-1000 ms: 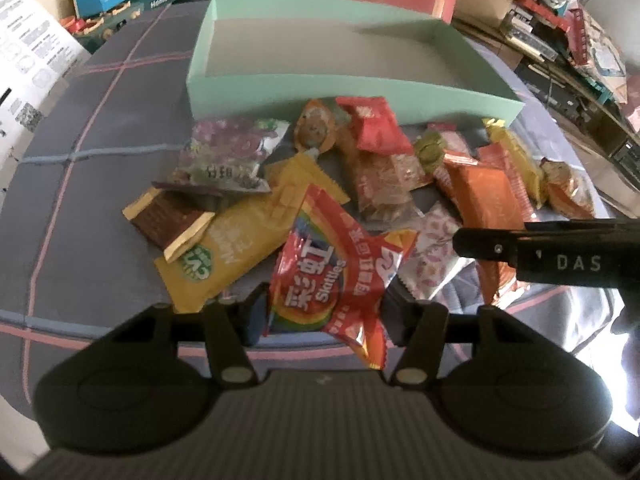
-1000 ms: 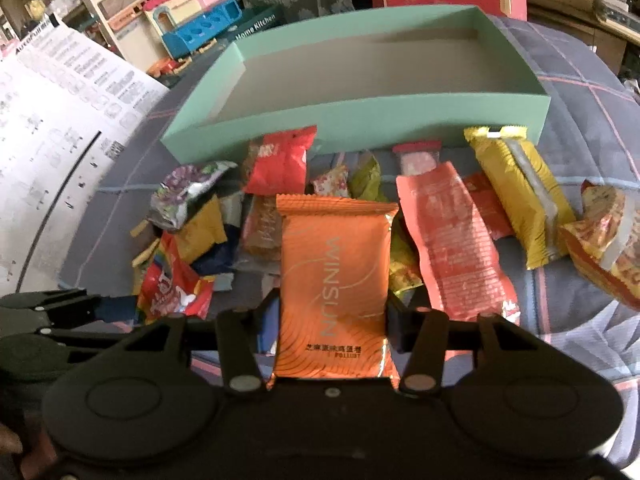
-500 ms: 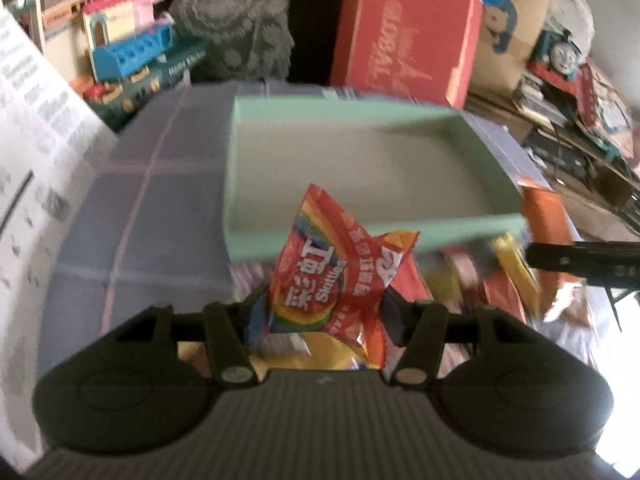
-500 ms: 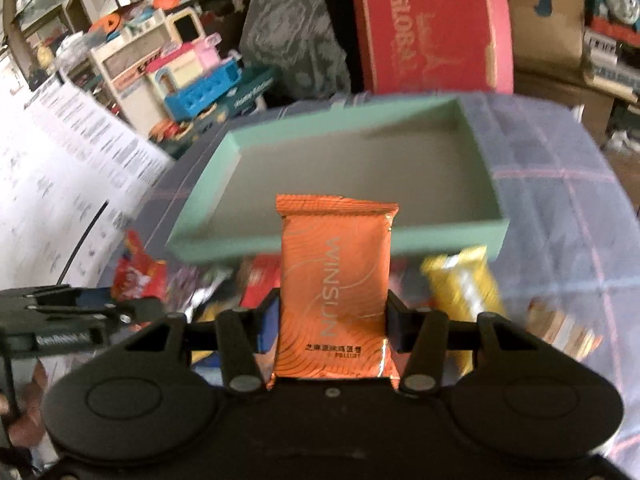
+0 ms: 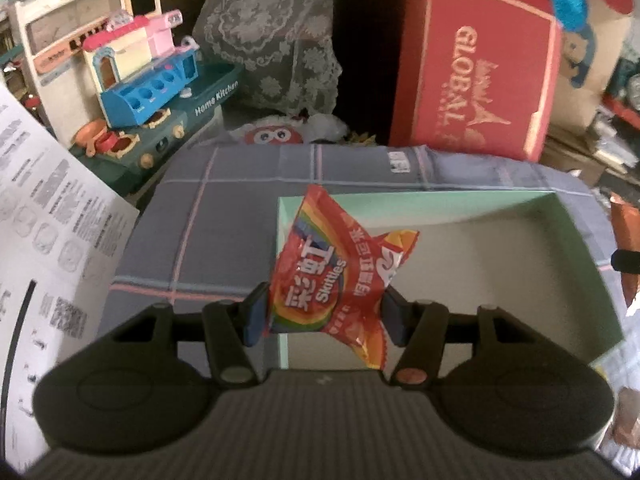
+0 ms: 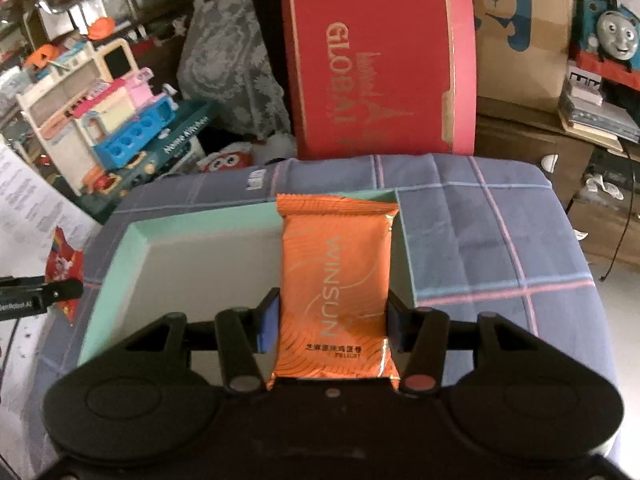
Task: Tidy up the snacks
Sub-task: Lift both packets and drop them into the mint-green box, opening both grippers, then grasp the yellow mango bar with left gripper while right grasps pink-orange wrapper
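Left tongs (image 5: pixel 325 312) pinch a Skittles bag (image 5: pixel 336 276) over the green box (image 5: pixel 460 200); right tongs (image 6: pixel 328 326) pinch an orange packet (image 6: pixel 336 292) above it.

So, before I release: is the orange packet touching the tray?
Cannot tell. The right wrist view shows the orange packet overlapping the tray, but no contact or gap.

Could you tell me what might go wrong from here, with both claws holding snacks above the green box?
The left claw grips the Skittles bag over the green box's left wall, so a release there could drop it outside. The right claw holds the orange packet near the right wall; it may land propped on the rim.
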The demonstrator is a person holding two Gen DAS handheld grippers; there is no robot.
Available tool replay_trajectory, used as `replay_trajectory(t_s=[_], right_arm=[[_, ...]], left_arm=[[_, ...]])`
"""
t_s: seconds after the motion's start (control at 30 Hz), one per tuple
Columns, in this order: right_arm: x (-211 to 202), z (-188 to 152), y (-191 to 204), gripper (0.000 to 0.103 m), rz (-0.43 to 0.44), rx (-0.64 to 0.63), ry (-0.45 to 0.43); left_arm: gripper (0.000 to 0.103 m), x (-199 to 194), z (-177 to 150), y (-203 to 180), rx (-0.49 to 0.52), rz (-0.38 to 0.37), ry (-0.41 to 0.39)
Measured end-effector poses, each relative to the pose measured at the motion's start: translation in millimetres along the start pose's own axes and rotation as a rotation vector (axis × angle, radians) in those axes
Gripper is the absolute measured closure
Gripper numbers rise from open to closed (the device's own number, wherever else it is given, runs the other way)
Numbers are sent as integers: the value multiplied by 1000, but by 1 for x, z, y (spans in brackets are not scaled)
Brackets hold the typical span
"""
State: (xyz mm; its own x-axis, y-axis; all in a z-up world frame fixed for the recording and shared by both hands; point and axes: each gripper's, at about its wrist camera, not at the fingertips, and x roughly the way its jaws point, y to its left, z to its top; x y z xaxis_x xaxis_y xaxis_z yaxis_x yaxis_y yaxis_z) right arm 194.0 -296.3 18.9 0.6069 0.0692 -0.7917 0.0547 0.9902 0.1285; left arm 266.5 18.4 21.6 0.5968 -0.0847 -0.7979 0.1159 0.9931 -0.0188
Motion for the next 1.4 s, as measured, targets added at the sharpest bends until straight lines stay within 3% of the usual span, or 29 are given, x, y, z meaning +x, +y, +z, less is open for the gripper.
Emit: replay_trajectory(t_s=[0.27, 0.43, 0.53, 0.6, 0.67, 0.87, 1.1, 1.4], right_arm=[[92, 20, 1, 52, -10, -23, 84], [127, 34, -6, 51, -10, -21, 97], [136, 39, -7, 47, -8, -16, 78], [125, 40, -11, 36, 6, 0, 58], [114, 40, -12, 14, 20, 12, 34], [85, 37, -12, 0, 24, 27, -25], [43, 13, -11, 0, 42, 44, -48], [-23, -46, 13, 0, 75, -31, -113]], left_arm=[[47, 77, 17, -11, 25, 17, 75], [46, 99, 16, -18, 56, 38, 84], [34, 102, 15, -22, 70, 64, 76], [17, 98, 15, -24, 74, 53, 61], [7, 93, 13, -28, 74, 54, 41], [3, 73, 10, -29, 56, 61, 24], [0, 37, -9, -27, 50, 47, 16], [0, -21, -65, -11, 14, 3, 20]])
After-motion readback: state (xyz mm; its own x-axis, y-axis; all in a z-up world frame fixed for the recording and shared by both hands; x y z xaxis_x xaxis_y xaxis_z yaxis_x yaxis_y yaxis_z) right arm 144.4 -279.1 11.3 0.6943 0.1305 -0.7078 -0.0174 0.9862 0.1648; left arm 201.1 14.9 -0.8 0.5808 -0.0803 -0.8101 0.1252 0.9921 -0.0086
